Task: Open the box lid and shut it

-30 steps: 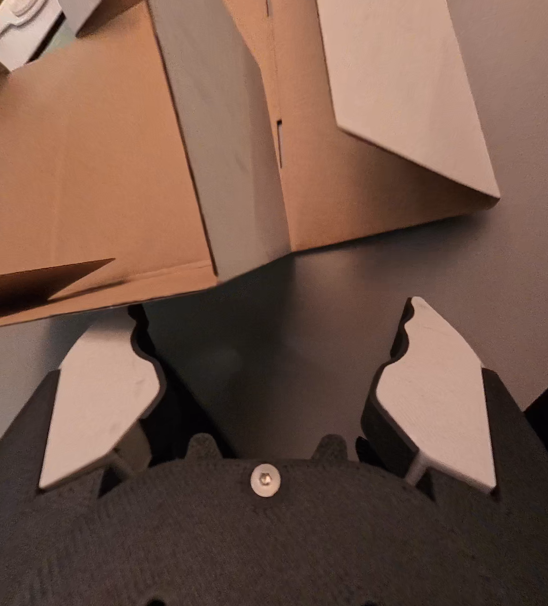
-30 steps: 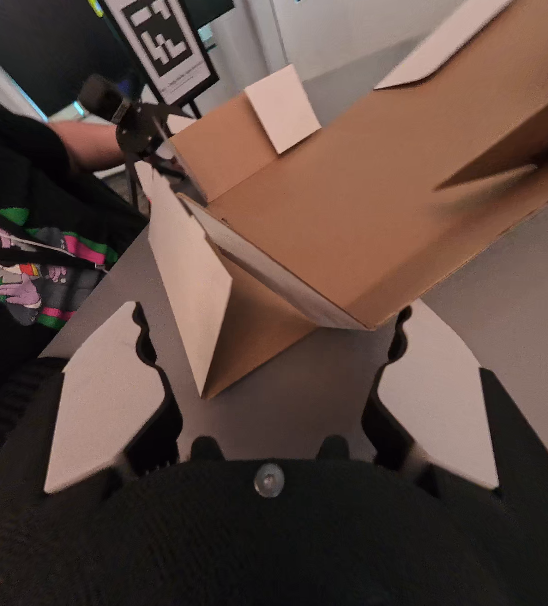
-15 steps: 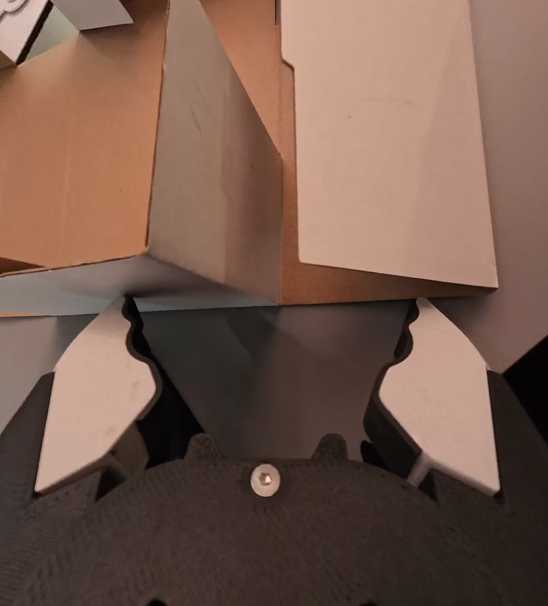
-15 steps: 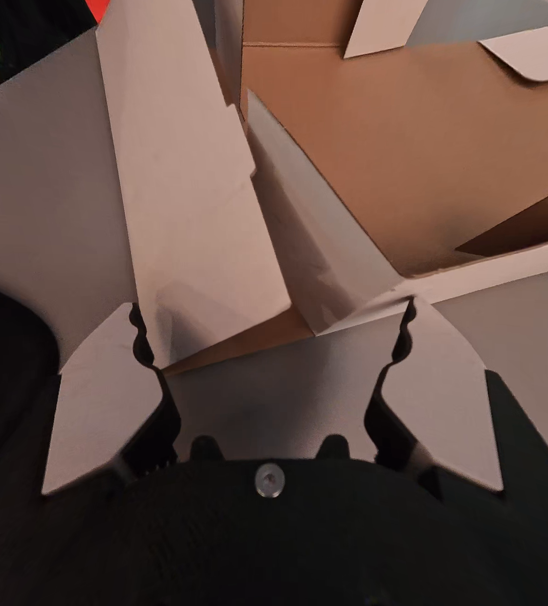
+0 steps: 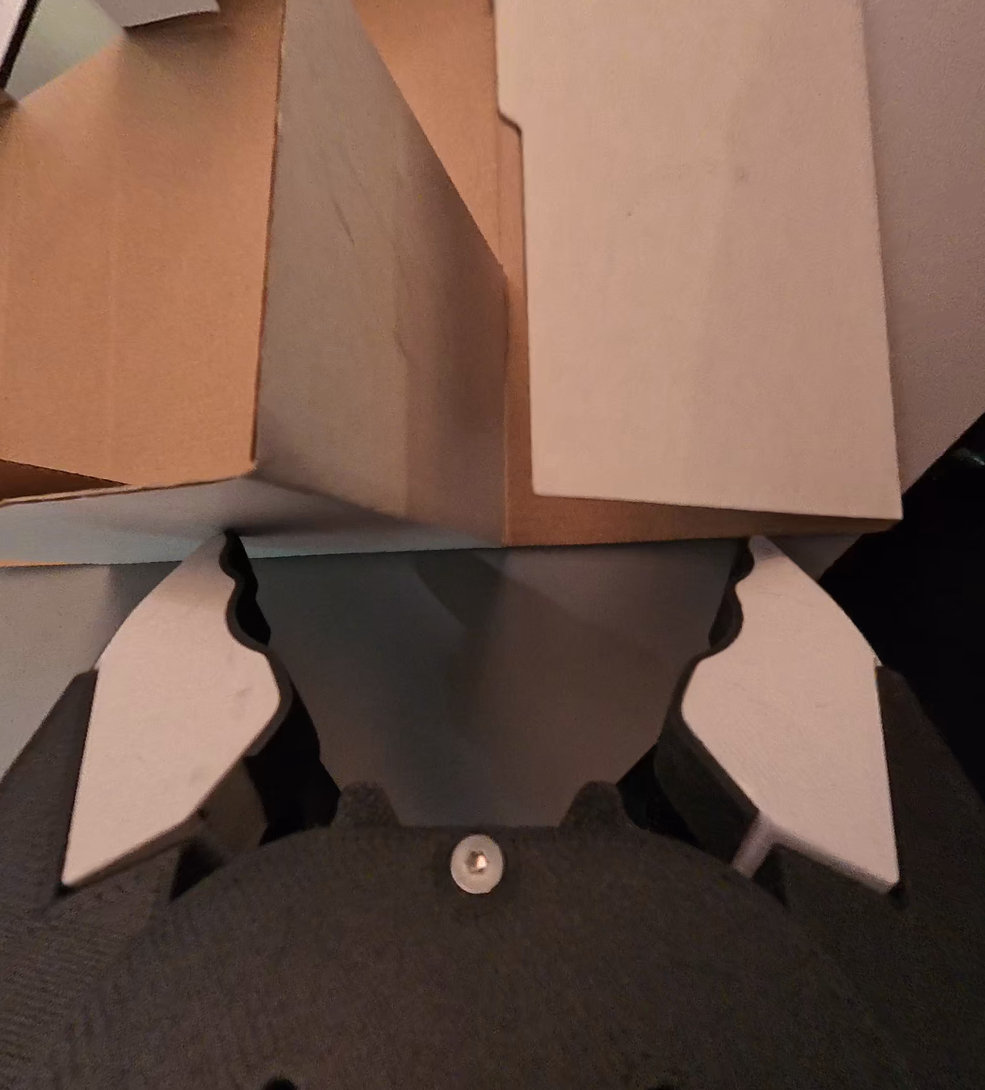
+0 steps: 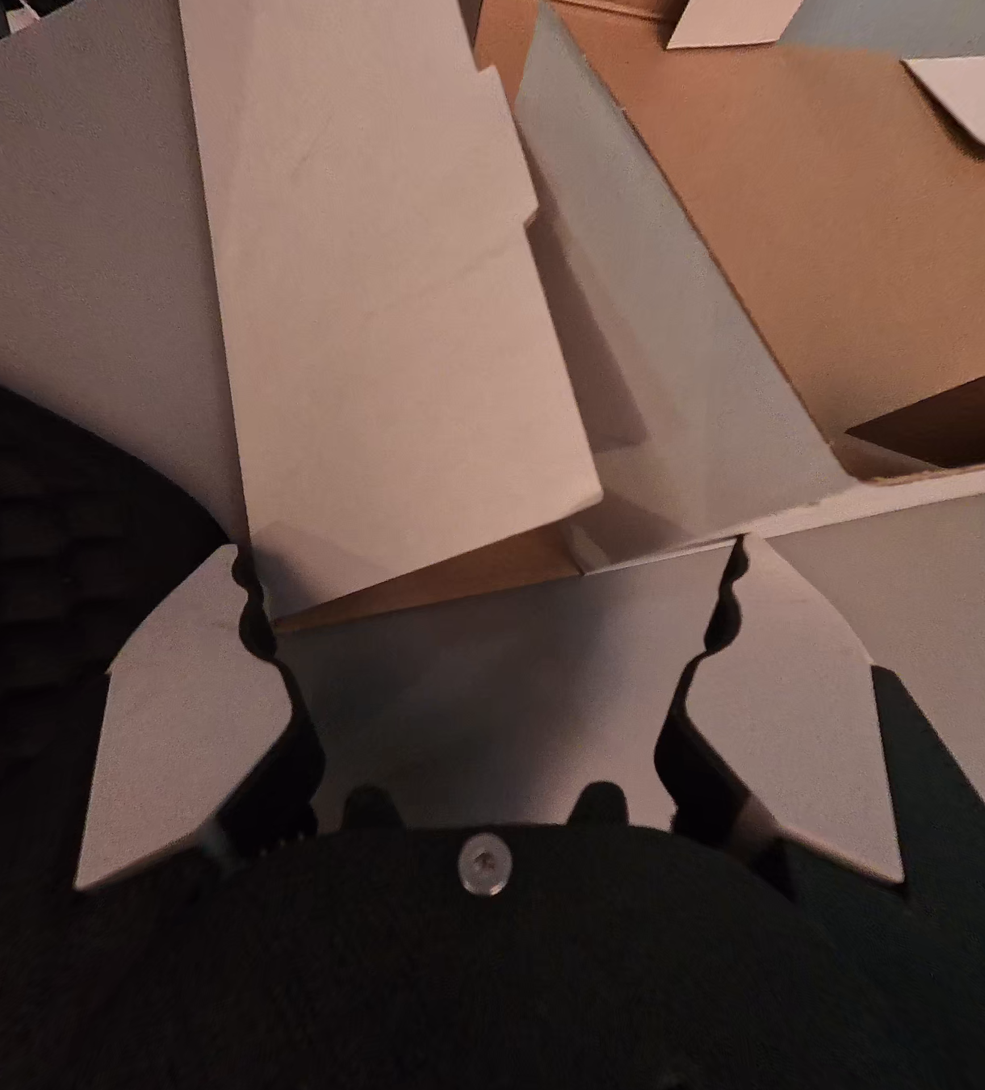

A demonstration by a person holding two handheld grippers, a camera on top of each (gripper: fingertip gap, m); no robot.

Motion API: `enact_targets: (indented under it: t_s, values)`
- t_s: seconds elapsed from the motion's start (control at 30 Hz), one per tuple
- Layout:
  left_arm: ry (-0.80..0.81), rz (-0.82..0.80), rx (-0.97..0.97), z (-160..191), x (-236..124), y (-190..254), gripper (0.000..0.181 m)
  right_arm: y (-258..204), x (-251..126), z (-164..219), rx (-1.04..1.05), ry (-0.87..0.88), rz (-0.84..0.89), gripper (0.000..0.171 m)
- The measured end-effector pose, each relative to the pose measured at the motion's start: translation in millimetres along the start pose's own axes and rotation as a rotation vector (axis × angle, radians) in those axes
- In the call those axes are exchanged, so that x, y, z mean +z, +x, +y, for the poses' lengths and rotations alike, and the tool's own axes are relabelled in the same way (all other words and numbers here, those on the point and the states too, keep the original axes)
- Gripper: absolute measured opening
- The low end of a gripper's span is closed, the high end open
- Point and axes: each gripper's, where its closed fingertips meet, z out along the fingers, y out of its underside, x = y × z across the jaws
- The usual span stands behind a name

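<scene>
Both of my grippers have closed in on the open box.

My left gripper [image 5: 487, 545] and right gripper [image 6: 490, 551], jaws spread wide and empty, now sit at the brown-and-white cardboard box [image 5: 100, 265]; its white side flap [image 5: 696, 265] lies open, so shutting comes next.

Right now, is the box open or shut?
Open. The box shows its bare brown inside, and its white side flap is spread outward. Both grippers, left and right, are open, holding nothing.
</scene>
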Motion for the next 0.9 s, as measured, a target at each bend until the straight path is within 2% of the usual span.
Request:
enact_targets:
  t_s: [0.23,0.57,0.9]
  values:
    - [0.012,-0.008,-0.023,0.6,1.9,-4.3,0.145,3.3,2.9,-1.9,-0.051,-0.019,0.063,0.142]
    - [0.063,0.035,-0.101,5.3,5.0,-3.4,0.145,4.2,6.0,-7.4,-0.012,-0.053,0.151,0.144]
    - [0.01,0.042,-0.073,4.1,5.7,-2.6,0.145,6.5,8.4,-8.1,0.015,-0.008,0.15,0.145]
